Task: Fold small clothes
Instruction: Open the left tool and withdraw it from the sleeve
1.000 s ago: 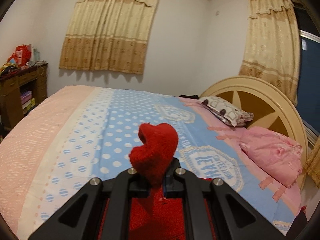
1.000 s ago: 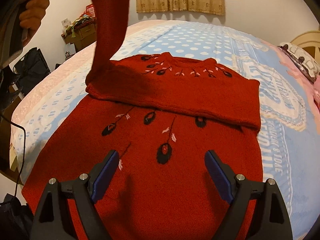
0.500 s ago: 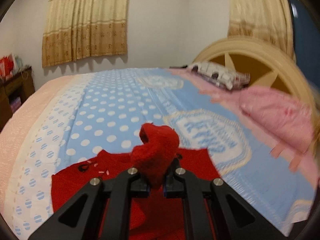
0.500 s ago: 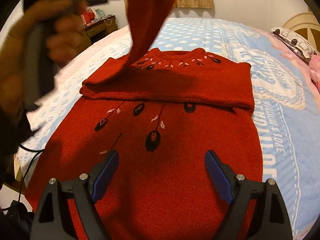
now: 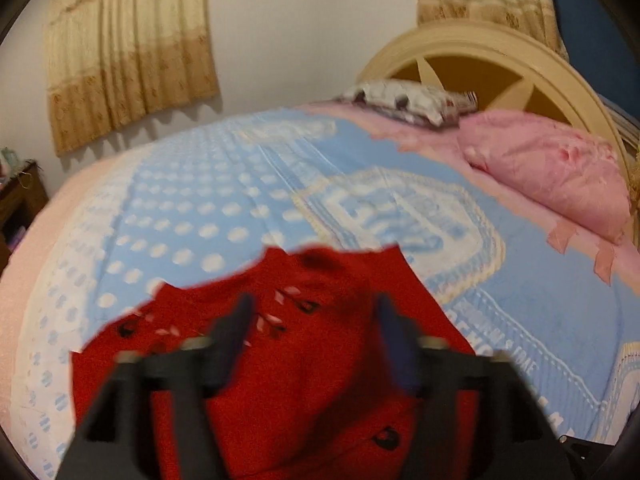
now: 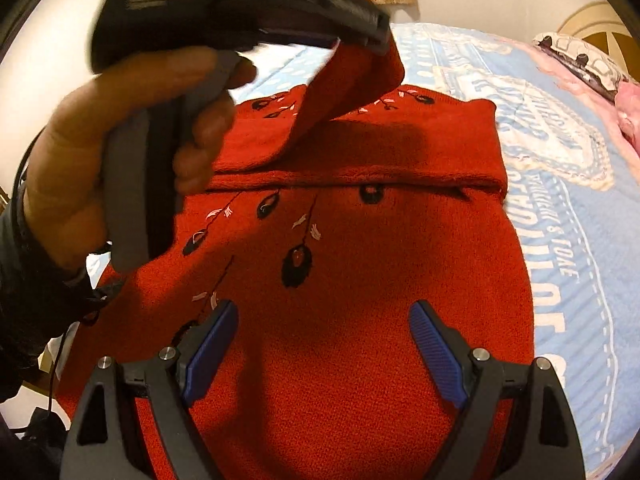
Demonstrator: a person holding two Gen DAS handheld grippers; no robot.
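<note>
A red knit sweater (image 6: pixel 360 280) with black and white embroidery lies flat on the bed, one sleeve folded across its chest. My left gripper (image 5: pixel 312 320) is open above the collar area of the sweater (image 5: pixel 320 360), its view blurred. In the right wrist view the left gripper (image 6: pixel 372 36) hangs over the sweater with the other sleeve (image 6: pixel 352 84) draped from its tip. My right gripper (image 6: pixel 320 344) is open and empty, low over the sweater's lower body.
The bed has a blue dotted sheet (image 5: pixel 224 208) with pink borders. A pink pillow (image 5: pixel 552 176) and a patterned pillow (image 5: pixel 404 100) lie by the round headboard (image 5: pixel 500 64). A dark wooden shelf (image 5: pixel 20 196) stands at the left.
My left gripper has swung down over the sweater and its jaws have opened off the sleeve cuff. The right gripper has stayed open and nearly still.
</note>
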